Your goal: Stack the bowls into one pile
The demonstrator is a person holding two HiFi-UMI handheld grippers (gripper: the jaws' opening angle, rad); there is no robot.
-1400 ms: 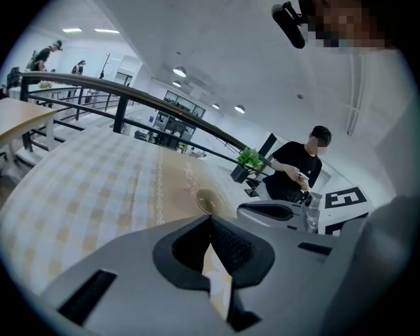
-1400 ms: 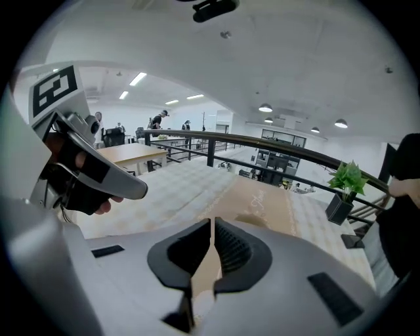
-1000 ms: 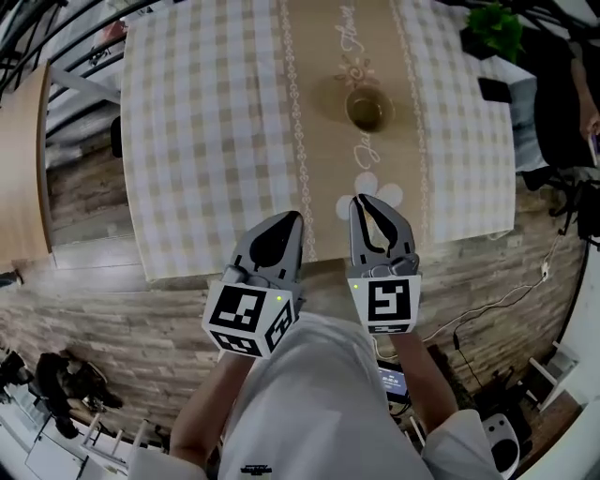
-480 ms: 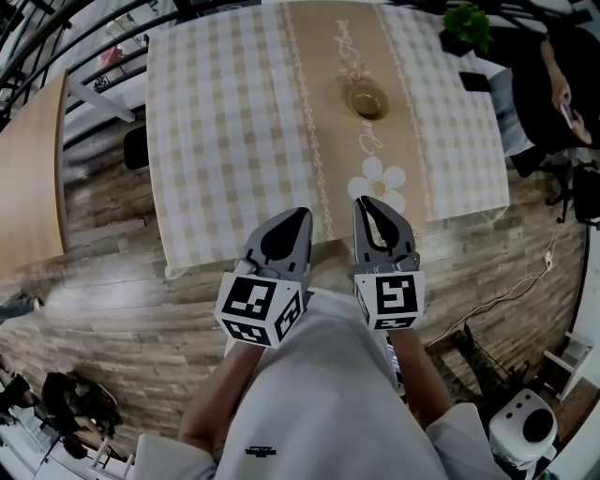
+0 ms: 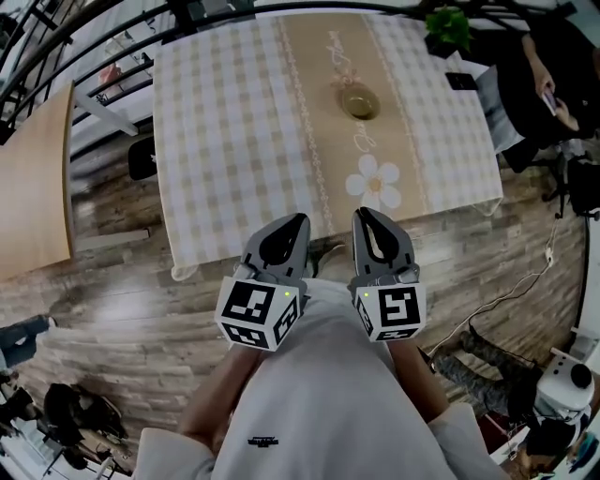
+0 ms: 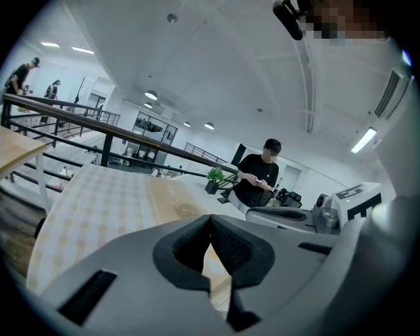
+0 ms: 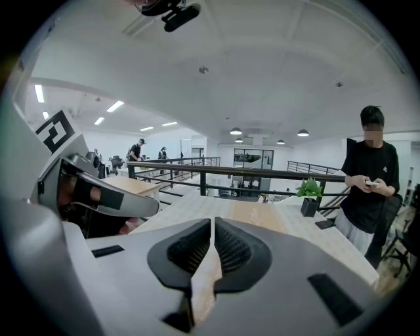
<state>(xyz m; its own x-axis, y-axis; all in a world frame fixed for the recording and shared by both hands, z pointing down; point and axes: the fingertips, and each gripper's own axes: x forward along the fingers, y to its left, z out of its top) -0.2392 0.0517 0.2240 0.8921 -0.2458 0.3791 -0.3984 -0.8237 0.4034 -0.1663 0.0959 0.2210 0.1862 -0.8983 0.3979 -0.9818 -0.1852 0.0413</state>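
Note:
A small olive-gold bowl (image 5: 359,101) sits on the beige runner of the checked table (image 5: 225,141), far from both grippers; I cannot tell whether it is one bowl or a pile. It shows faintly as the bowl (image 6: 188,209) in the left gripper view. My left gripper (image 5: 299,219) and right gripper (image 5: 362,213) are held side by side close to the body, over the floor just short of the table's near edge. Both are shut with nothing between the jaws, as the left gripper (image 6: 210,218) and right gripper (image 7: 213,221) views show.
A potted plant (image 5: 448,28) and a dark flat object (image 5: 461,82) stand at the table's far right corner. A person in black (image 5: 539,70) stands beside that corner. A wooden tabletop (image 5: 33,187) lies to the left, and a railing runs behind the table.
The view has drawn back from the table, so its near edge now lies beyond the gripper tips. Both grippers stay shut and side by side.

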